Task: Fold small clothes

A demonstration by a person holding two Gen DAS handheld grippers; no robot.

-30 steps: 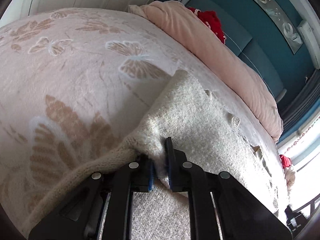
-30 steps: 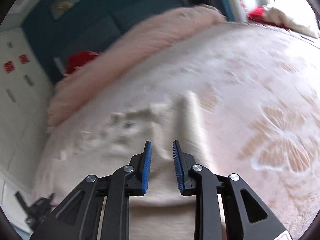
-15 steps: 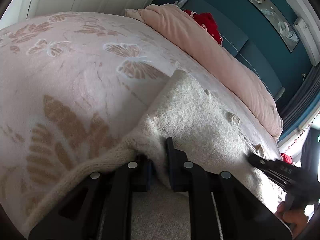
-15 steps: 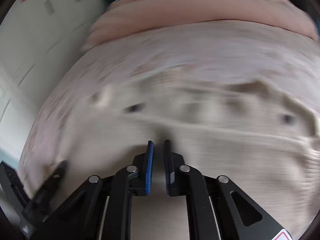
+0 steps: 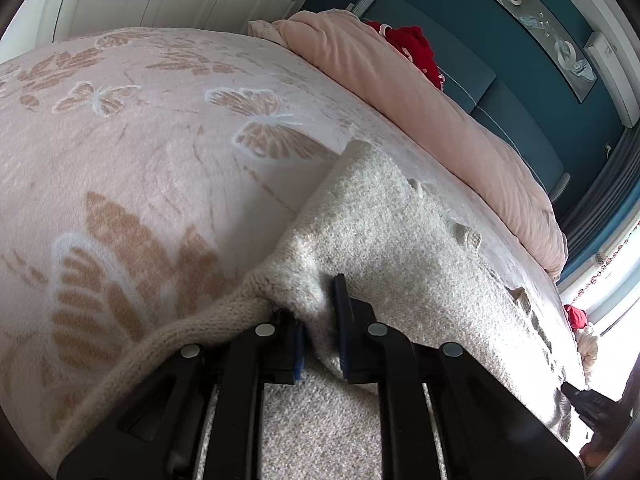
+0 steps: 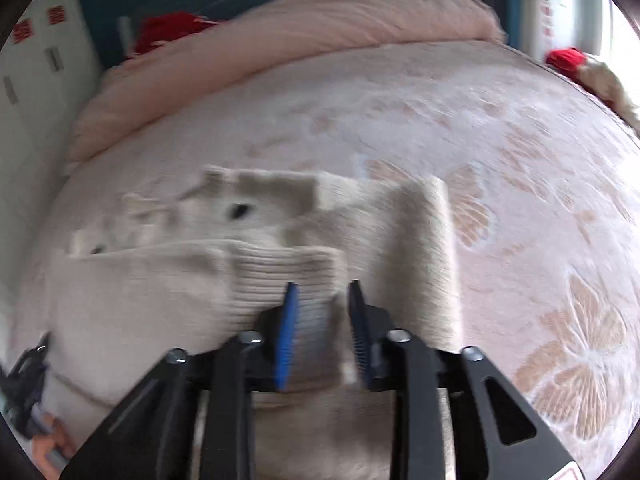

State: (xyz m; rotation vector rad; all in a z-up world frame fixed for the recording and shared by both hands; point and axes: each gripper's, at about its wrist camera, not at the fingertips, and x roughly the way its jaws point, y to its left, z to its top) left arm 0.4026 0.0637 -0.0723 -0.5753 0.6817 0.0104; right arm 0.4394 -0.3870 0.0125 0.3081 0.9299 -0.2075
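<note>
Lying across a pink bedspread [image 5: 132,152] patterned with tan butterflies, a cream knitted garment [image 5: 400,248] occupies the near part of the bed in both wrist views. In the left wrist view its fuzzy body runs away from the camera toward the upper right, small tabs standing up along its far edge, while a ribbed band trails off to the lower left. The left gripper [image 5: 320,344] is clamped on a bunched fold of this knit, the fabric pinched between the two blue-lined fingers and swelling up just above them. In the right wrist view the same garment [image 6: 168,304] appears somewhat blurred, with a ribbed cuff or hem folded over its top and a long strip of knit lying just to the right. The right gripper [image 6: 320,332] has its fingers set at a moderate gap around the edge of that ribbed part; whether the pads actually press the cloth cannot be told through the blur. Beyond the garment a rolled pink duvet [image 6: 304,28] lies along the far side of the bed, with a red cloth [image 6: 168,28] beside it against a teal headboard [image 5: 516,120].
</note>
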